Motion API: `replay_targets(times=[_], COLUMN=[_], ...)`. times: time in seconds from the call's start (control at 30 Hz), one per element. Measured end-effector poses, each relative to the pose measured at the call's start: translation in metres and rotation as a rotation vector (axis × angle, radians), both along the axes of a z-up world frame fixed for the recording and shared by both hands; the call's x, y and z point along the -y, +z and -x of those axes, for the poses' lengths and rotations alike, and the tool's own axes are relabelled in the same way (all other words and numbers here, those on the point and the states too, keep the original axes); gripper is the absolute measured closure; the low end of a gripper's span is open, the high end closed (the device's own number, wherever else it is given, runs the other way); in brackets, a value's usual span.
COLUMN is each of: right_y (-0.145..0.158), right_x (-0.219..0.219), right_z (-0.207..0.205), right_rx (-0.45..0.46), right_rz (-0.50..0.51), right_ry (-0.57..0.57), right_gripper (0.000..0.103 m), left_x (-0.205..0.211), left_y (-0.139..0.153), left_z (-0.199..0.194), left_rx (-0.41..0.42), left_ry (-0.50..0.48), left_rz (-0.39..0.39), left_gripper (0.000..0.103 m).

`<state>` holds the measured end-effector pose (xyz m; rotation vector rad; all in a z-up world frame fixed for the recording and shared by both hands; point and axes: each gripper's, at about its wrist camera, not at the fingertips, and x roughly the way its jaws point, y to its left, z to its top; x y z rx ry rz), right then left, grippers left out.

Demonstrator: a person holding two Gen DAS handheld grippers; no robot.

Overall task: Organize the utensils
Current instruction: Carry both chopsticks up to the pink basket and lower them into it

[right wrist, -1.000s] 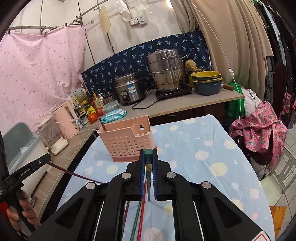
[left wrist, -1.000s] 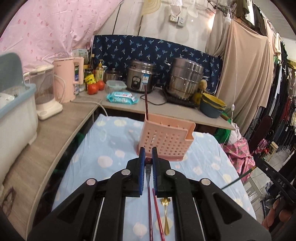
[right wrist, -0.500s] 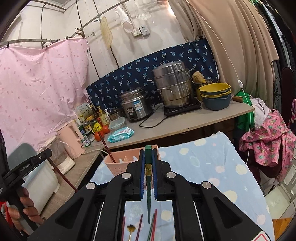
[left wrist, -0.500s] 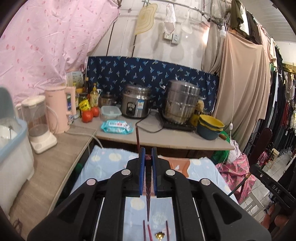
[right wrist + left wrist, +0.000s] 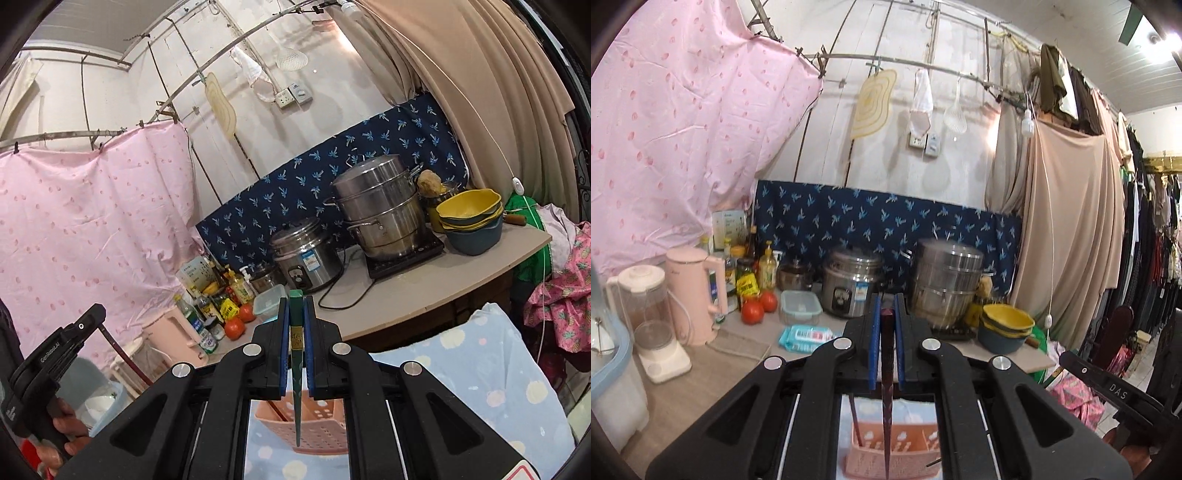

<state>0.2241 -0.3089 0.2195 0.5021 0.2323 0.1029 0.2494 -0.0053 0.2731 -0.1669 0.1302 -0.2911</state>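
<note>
Left black two-finger gripper, lower centre of the left wrist frame: its blue-padded jaws are clamping narrowly on a dark maroon chopstick, which is hanging point-down through the gap. The tip is lying over the pink perforated plastic utensil basket at the bottom centre, below the tool; whether the tip is inside cannot be told. Another dark chopstick is standing tilted in the basket's left part.

Right black two-finger gripper, lower centre of the right wrist frame: jaws are pressing closed on a green chopstick with a gold band, its blunt end poking above the pads and its point hanging down in front of the same pink basket, which is sitting on a pale blue spotted tablecloth. The left gripper is showing at the left edge, carrying its maroon chopstick.
</note>
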Motion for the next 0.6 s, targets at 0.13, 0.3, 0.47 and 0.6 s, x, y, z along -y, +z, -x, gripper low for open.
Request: replay_targets(times=[0.13,0.3,0.47,0.6], right_y=[0.001,-0.015,-0.048,-0.071], right_x=[0.000,-0.007,-0.014,-0.015], right_z=[-0.020,-0.046,-0.067,-0.075], right_rx=[0.035,0.018,-0.058,-0.112], right_rz=[-0.020,-0.003,0.024,0.036], right_ry=[-0.013,-0.017,0.004,0.004], right_gripper=[0.096,0.096,0.096,0.096], left_x=[0.002,0.004,0.005,0.003], left_y=[0.001,-0.021,-0.058,-0.081], left_z=[-0.017,-0.046,-0.068,-0.079], left_rx=[0.029,-0.018,-0.098,-0.151], left_ry=[-0.001,0.007,0.018,0.028], left_rz=[0.021,0.031,0.018,0.005], left_gripper=[0.096,0.096,0.096,0.096])
